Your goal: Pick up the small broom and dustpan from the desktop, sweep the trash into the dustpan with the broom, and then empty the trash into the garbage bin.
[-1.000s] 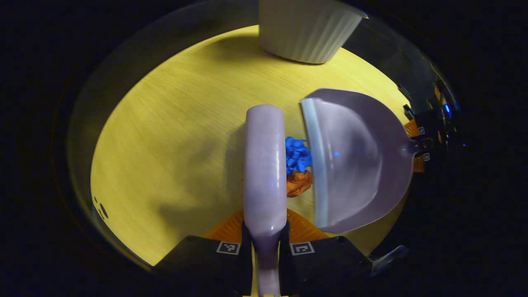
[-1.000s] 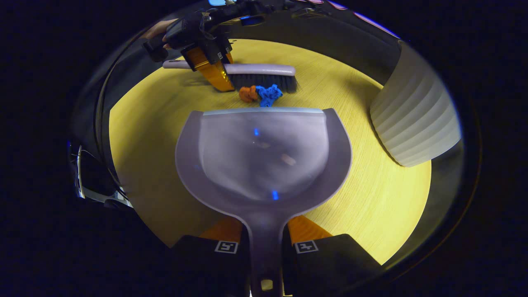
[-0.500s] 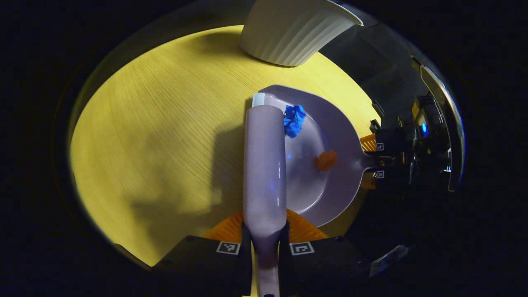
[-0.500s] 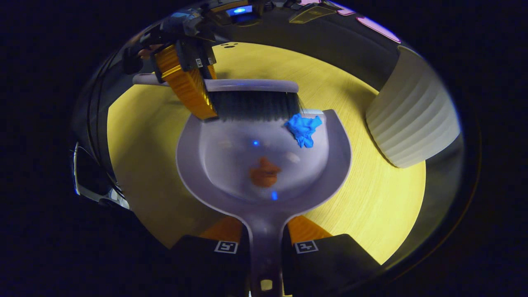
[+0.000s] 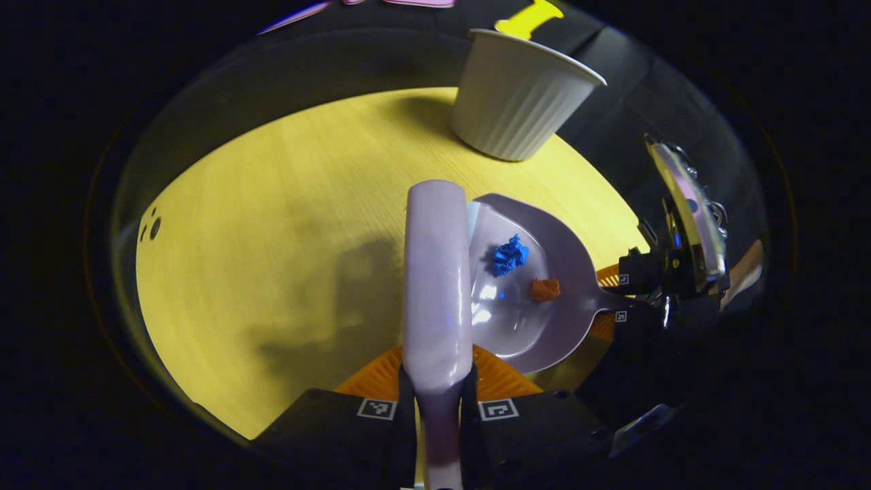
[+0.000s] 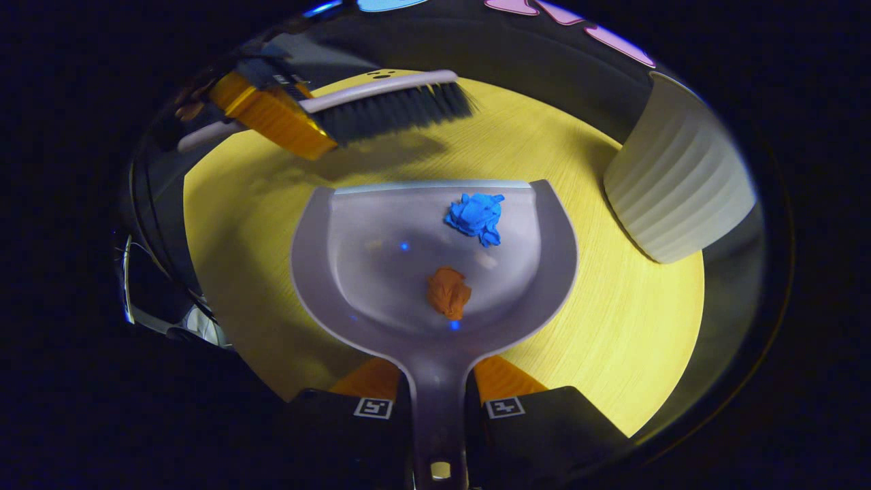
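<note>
My left gripper (image 5: 435, 395) is shut on the handle of the pale lilac broom (image 5: 435, 272), held above the yellow tabletop (image 5: 272, 224). In the right gripper view that broom (image 6: 381, 109), with dark bristles, hangs raised beyond the dustpan's front lip, and the left gripper (image 6: 272, 119) grips it. My right gripper (image 6: 439, 398) is shut on the handle of the lilac dustpan (image 6: 381, 272). A blue crumpled scrap (image 6: 476, 216) and an orange scrap (image 6: 448, 292) lie inside the pan. The left gripper view has the dustpan (image 5: 544, 320) to the broom's right, holding the blue scrap (image 5: 509, 255) and the orange scrap (image 5: 544, 289).
A white ribbed garbage bin (image 5: 520, 102) stands at the table's far edge; it appears as the same bin (image 6: 680, 184) to the right of the dustpan. The tabletop (image 6: 612, 327) ends close behind the pan. A metal frame (image 5: 687, 211) stands past the table's right side.
The broom has swept both scraps into the dustpan, then lifted up and back off the pan. The blue scrap slid further in; the dustpan has stayed put.
</note>
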